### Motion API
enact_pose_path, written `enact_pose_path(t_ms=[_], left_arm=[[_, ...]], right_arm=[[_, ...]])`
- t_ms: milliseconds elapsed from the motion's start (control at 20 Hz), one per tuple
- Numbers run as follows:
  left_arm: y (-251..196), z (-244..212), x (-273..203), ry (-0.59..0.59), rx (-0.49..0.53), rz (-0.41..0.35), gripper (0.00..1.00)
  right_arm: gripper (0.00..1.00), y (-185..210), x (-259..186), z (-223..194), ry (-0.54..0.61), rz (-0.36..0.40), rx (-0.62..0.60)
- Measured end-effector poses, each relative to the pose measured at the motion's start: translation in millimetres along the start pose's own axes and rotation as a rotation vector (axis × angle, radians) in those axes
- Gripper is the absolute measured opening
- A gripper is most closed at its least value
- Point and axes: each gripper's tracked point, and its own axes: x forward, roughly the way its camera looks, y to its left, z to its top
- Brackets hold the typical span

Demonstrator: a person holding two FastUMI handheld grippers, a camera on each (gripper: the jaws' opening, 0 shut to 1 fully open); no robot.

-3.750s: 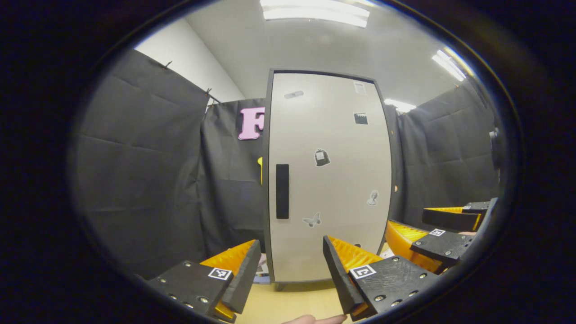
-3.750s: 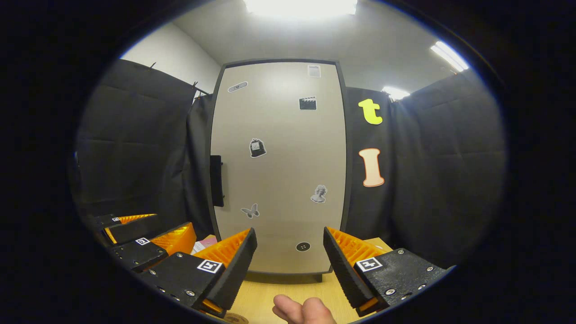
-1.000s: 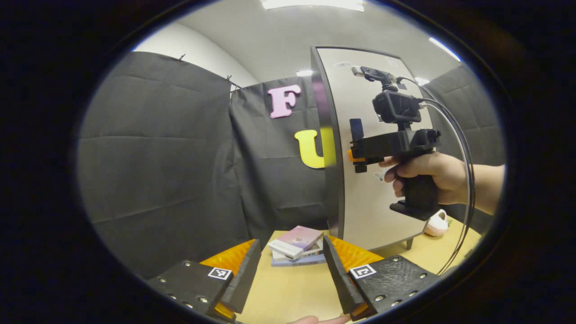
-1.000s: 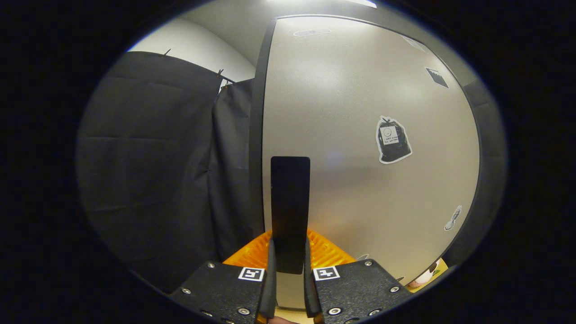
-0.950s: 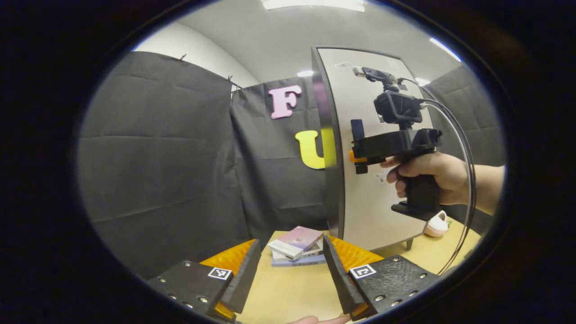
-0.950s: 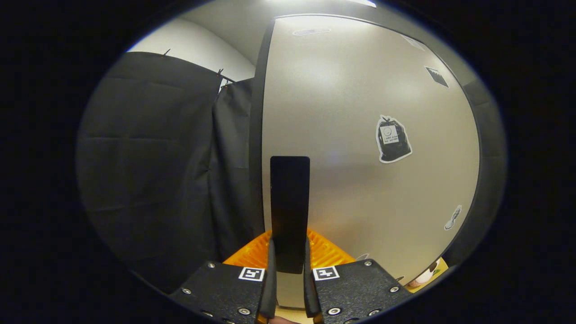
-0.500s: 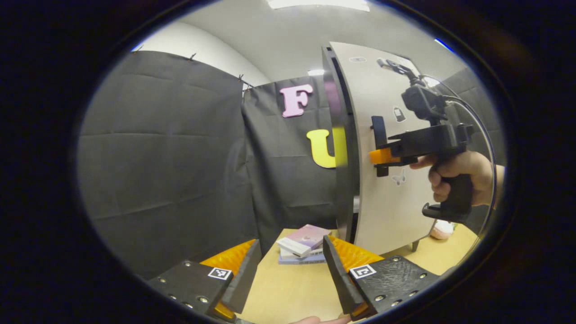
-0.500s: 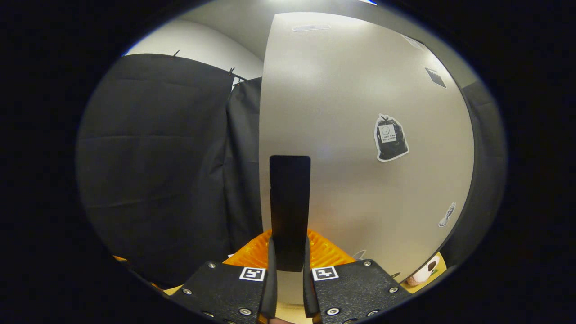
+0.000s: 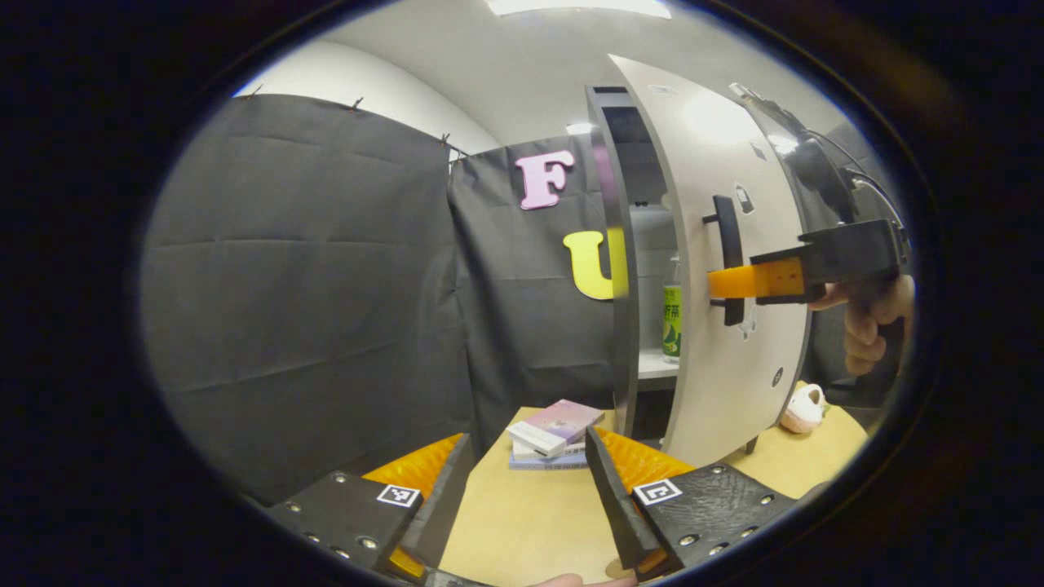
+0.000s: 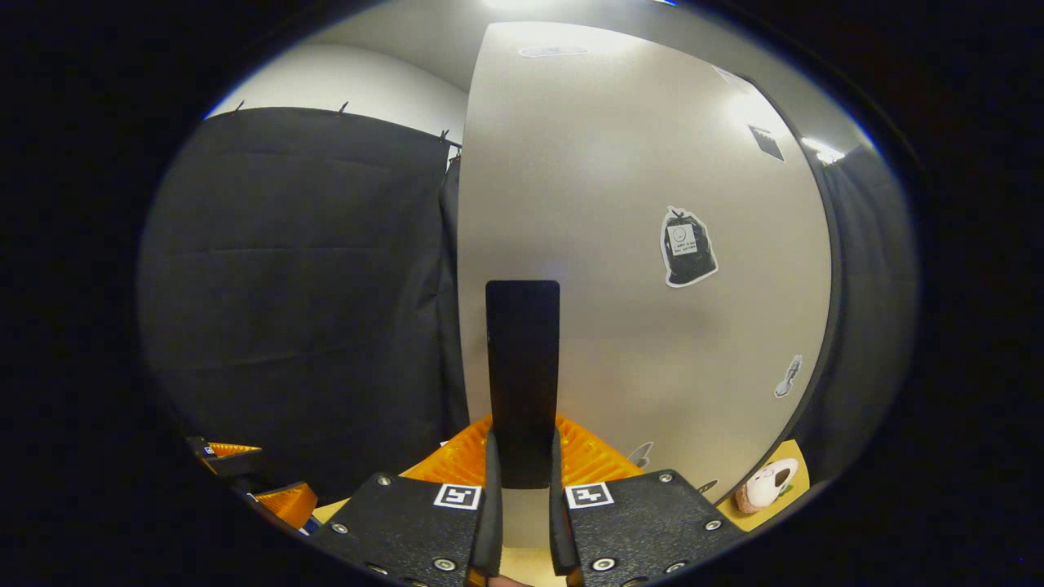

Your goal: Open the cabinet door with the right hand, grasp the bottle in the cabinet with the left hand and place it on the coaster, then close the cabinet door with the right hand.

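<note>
Bottle (image 9: 672, 319) stands inside cabinet, beyond door handle (image 10: 522, 383) clamped by right hand-held gripper (image 10: 522, 489).

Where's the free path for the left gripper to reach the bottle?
Through the gap between the cabinet frame and the half-open door, leading to the bottle; it looks narrow. Bare tabletop lies ahead of the left gripper. Crowded: books by the cabinet foot, right gripper shut on the handle.

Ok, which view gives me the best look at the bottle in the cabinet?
The left gripper view: the bottle stands on a shelf in the gap beside the half-open cabinet door. In the right gripper view the door's front face blocks the inside, while the right gripper is clamped on the handle.
</note>
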Motion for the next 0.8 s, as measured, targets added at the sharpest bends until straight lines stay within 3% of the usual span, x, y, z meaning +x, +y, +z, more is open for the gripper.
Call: enact_pose_path(t_ms=[300, 500, 650, 700, 750, 800], left_arm=[[-28, 8, -12, -0.006, 0.012, -0.022, 0.84], [-50, 13, -16, -0.021, 0.039, -0.046, 0.75], [-66, 15, -8, -0.023, 0.029, -0.061, 0.84], [-71, 16, -5, -0.02, 0.024, -0.064, 0.75], [-75, 17, 0, -0.017, 0.017, -0.068, 0.84], [-80, 17, 5, -0.014, 0.01, -0.071, 0.84]], right_arm=[[0.24, -7, -5, -3, 0.007, 0.096, 0.0], [0.23, -13, -9, -4, 0.007, 0.157, 0.02], [0.23, -17, -16, -4, 0.01, 0.203, 0.029], [0.24, -19, -17, -5, 0.012, 0.216, 0.024], [0.23, -20, -20, -6, 0.016, 0.228, 0.017], [0.24, -22, -24, -5, 0.021, 0.238, 0.01]])
